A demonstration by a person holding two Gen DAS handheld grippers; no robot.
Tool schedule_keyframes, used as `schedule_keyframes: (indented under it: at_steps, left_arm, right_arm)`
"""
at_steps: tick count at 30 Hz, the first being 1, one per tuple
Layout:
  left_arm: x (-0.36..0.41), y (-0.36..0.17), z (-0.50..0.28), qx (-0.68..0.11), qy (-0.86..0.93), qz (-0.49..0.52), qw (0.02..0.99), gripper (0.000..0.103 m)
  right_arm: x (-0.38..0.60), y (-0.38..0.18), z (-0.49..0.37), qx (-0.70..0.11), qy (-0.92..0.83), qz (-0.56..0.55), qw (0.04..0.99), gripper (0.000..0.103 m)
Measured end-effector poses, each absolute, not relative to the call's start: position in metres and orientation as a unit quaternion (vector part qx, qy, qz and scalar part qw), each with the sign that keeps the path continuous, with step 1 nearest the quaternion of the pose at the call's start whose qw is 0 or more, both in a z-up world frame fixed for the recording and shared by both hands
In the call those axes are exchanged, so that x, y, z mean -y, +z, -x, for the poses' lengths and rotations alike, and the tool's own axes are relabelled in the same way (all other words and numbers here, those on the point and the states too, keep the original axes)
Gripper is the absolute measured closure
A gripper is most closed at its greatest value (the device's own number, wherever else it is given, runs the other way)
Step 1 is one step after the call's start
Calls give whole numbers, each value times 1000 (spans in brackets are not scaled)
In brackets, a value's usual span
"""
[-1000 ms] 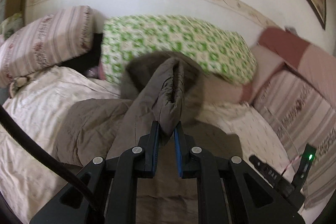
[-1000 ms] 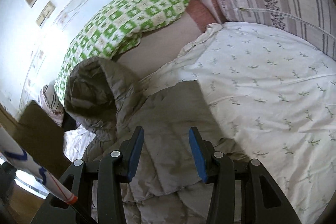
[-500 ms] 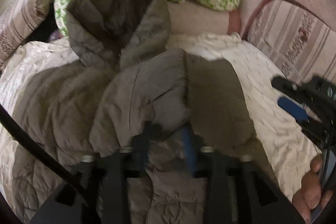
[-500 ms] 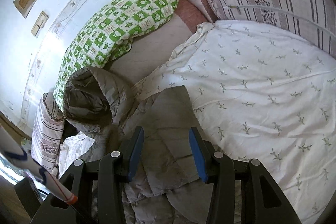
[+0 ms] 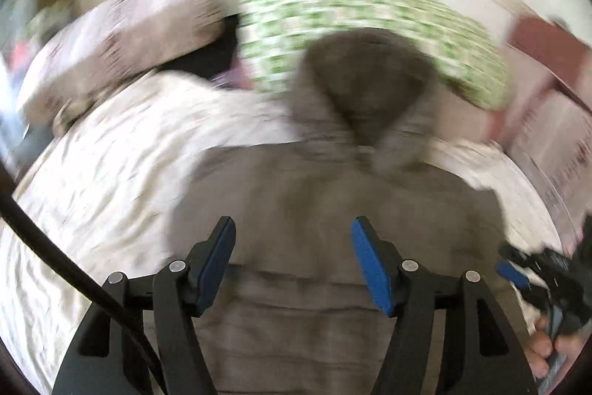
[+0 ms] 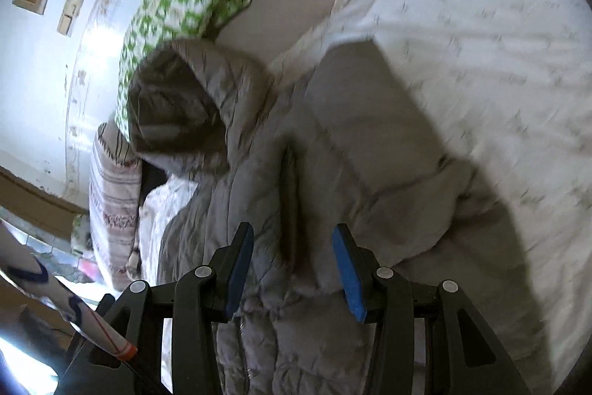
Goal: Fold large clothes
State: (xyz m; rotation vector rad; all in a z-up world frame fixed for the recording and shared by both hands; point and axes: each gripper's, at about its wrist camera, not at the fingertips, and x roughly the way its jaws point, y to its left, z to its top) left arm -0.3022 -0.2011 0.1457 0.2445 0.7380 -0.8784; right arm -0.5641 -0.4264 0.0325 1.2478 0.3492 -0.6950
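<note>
**Asker:** Where does the jacket lie, taking the green-checked pillow as the landmark?

**Describer:** The grey puffer jacket [image 5: 333, 210] lies flat on the bed [image 5: 92, 195], its hood [image 6: 177, 113] touching the green-checked pillow [image 5: 351, 13]. Its long axis runs from the pillow straight back toward both tools. The body lies directly below and ahead of the left tool [image 5: 294, 261]; the right tool [image 6: 292, 273] hangs over the jacket's side, above a dark lengthwise crease, away from the pillow.

**Asker:** Which is nearer?

**Describer:** I cannot tell; both hang over the end farthest from the pillow.

**Asker:** Are they holding cloth?

**Describer:** No. Both stand open with nothing between the pads.

**Asker:** What differs from a second ago?

**Describer:** Then the left tool was clamped on a raised fold of the jacket. Its jaws have just been opening, the fold now lies on the body, and the view is motion-blurred. The right tool's gap is unchanged.
</note>
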Motion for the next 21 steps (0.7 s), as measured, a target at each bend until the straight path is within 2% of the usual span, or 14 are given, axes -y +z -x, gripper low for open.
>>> schedule_keyframes:
  at_steps: [5, 9, 11, 12, 17, 21]
  left_arm:
    - [167, 113, 223, -398, -358, -61, 843, 39]
    - [163, 85, 192, -420, -355, -39, 834, 39]
    - [168, 72, 182, -439, -362, -25, 822, 39]
    - [173, 68, 180, -445, -366, -25, 817, 39]
    - [195, 64, 193, -413, -372, -84, 827, 39]
    - [214, 41, 199, -430, -348, -159, 818, 39]
  right_arm:
    - [420, 23, 545, -185, -325, -559, 740, 54]
    - [419, 17, 532, -193, -328, -551, 742, 54]
    - [418, 16, 525, -201, -332, -538, 748, 63]
    - [418, 16, 522, -204, -334, -531, 751, 78]
    - [414, 27, 523, -224, -383, -492, 750, 80]
    - [416, 23, 525, -254, -421, -468, 734, 80]
